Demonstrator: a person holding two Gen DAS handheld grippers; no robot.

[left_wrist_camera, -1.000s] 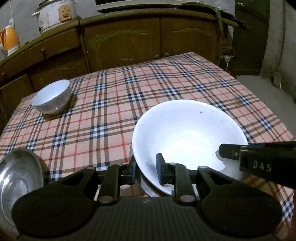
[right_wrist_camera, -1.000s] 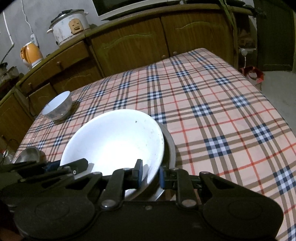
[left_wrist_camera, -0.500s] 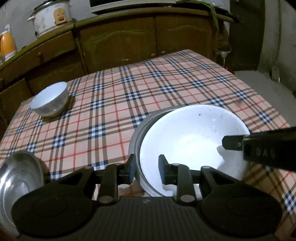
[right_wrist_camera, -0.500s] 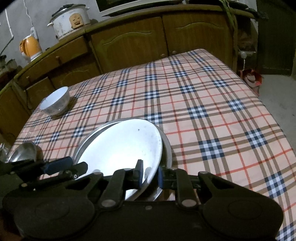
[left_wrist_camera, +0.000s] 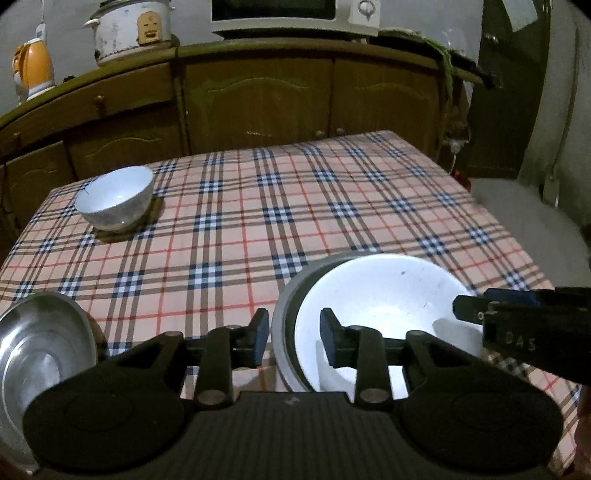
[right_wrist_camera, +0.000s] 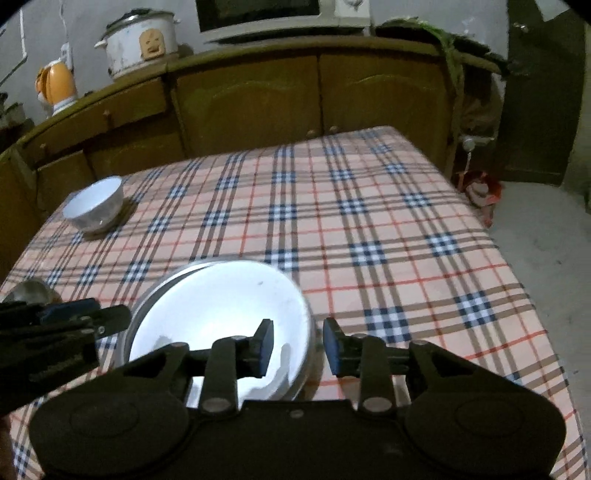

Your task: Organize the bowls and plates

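A large white plate (left_wrist_camera: 373, 306) lies nested in a grey metal plate (left_wrist_camera: 286, 314) on the checked tablecloth; both show in the right wrist view (right_wrist_camera: 214, 310). My left gripper (left_wrist_camera: 290, 334) is open, its jaws straddling the stack's left rim. My right gripper (right_wrist_camera: 298, 341) is open, its jaws straddling the stack's right rim. A small white bowl (left_wrist_camera: 115, 197) stands at the far left, also in the right wrist view (right_wrist_camera: 94, 205). A steel bowl (left_wrist_camera: 37, 350) sits at the near left.
The table (left_wrist_camera: 295, 206) ends at the right above a grey floor (right_wrist_camera: 546, 236). Wooden cabinets (left_wrist_camera: 258, 96) stand behind it, carrying a rice cooker (left_wrist_camera: 129, 27), an orange kettle (left_wrist_camera: 31, 70) and a microwave (left_wrist_camera: 291, 16).
The white plate was lowered from a tilt and now lies flat in the grey plate. Both grippers have opened wider and released its rim, pulling slightly back.
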